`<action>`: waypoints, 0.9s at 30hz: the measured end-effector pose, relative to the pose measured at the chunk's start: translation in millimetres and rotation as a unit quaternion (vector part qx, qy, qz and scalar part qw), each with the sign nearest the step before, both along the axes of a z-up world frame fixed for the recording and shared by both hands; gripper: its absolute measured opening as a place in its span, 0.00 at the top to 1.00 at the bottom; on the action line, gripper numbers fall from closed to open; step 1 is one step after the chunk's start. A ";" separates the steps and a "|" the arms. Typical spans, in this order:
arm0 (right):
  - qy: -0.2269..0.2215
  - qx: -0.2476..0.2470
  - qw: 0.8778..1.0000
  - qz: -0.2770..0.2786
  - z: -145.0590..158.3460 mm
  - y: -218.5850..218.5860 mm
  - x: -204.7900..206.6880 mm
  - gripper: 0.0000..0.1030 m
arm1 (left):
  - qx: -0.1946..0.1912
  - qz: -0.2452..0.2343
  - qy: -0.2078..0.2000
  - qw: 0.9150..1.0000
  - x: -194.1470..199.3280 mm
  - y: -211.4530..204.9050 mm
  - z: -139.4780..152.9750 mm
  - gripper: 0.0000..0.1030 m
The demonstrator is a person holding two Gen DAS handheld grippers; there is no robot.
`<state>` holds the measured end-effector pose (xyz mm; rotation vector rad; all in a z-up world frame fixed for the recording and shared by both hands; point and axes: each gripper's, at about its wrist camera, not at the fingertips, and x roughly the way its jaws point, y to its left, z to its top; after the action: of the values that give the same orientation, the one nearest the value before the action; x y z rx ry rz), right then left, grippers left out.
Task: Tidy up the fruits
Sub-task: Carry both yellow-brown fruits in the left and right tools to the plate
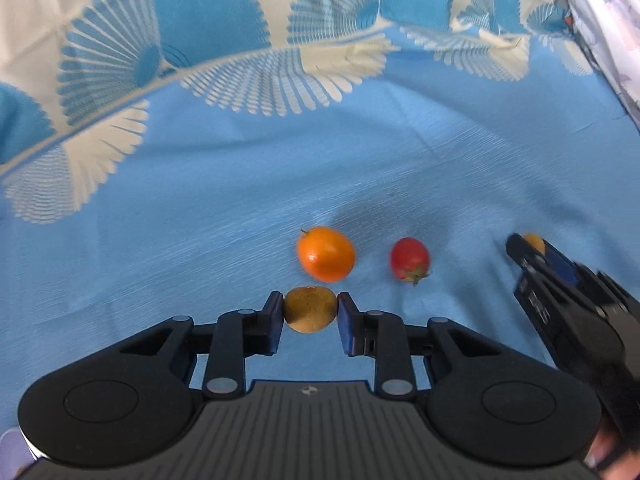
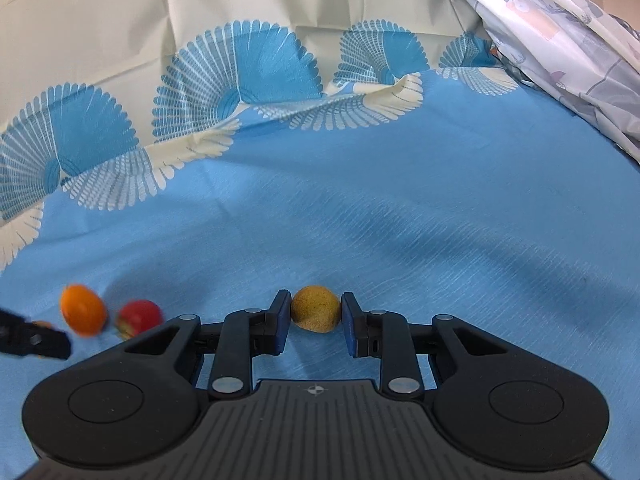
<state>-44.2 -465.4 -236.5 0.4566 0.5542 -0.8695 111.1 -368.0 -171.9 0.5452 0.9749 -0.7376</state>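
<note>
Down on the blue cloth [image 1: 400, 168], with its fan-patterned border rumpled along the far edge, the left tongs [image 1: 310, 310] have their blue pads [image 1: 276, 312] pressed against both sides of a small brownish-yellow fruit [image 1: 310, 309] — a grip, no doubt about it. Just beyond that fruit sits an orange kumquat [image 1: 326, 254], stem tip up to the left, and right beside it a red cherry tomato [image 1: 410, 259] with its green calyx turned toward the camera; the two lie near each other but apart.

Further right come the right tongs [image 2: 316, 310] — seen side-on from the left camera, blurred, with a sliver of yellow at the tip. Their own camera settles it: pads narrowed onto a second brownish-yellow fruit [image 2: 316, 309], speckled skin, low over the cloth; whether it touches the cloth I cannot tell. Far right, a pale printed fabric [image 2: 560, 40] lies bunched along the edge.
</note>
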 end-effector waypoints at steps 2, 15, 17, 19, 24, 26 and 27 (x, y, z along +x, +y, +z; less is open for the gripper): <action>-0.010 -0.010 1.000 0.000 3.8 2.4 -1.3 0.73 | -0.006 0.007 -0.011 1.000 -11.9 16.3 17.6 0.69; -0.036 -0.080 0.992 0.091 88.4 99.7 -61.6 0.73 | -0.003 0.098 -0.037 0.995 -91.7 181.9 110.6 0.69; -0.045 -0.076 0.988 0.128 106.1 128.2 -84.1 0.73 | -0.004 0.109 -0.036 0.993 -102.7 209.6 118.1 0.69; -0.050 -0.068 0.983 0.163 120.8 157.4 -104.1 0.73 | -0.011 0.121 -0.033 0.992 -113.1 237.1 125.6 0.69; -0.049 -0.045 0.968 0.243 146.6 228.6 -137.7 0.73 | -0.027 0.153 -0.034 0.987 -140.0 305.6 141.8 0.69; -0.046 -0.037 0.960 0.274 154.0 255.6 -145.7 0.73 | -0.033 0.160 -0.034 0.986 -151.7 331.4 146.9 0.69; -0.044 -0.034 0.955 0.290 157.8 268.4 -148.7 0.73 | -0.035 0.164 -0.037 0.985 -157.0 342.7 148.7 0.69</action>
<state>-192.9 -197.0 -78.7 0.2437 0.5343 -0.3006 -45.9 -25.3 -23.1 0.3369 0.9379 -0.4510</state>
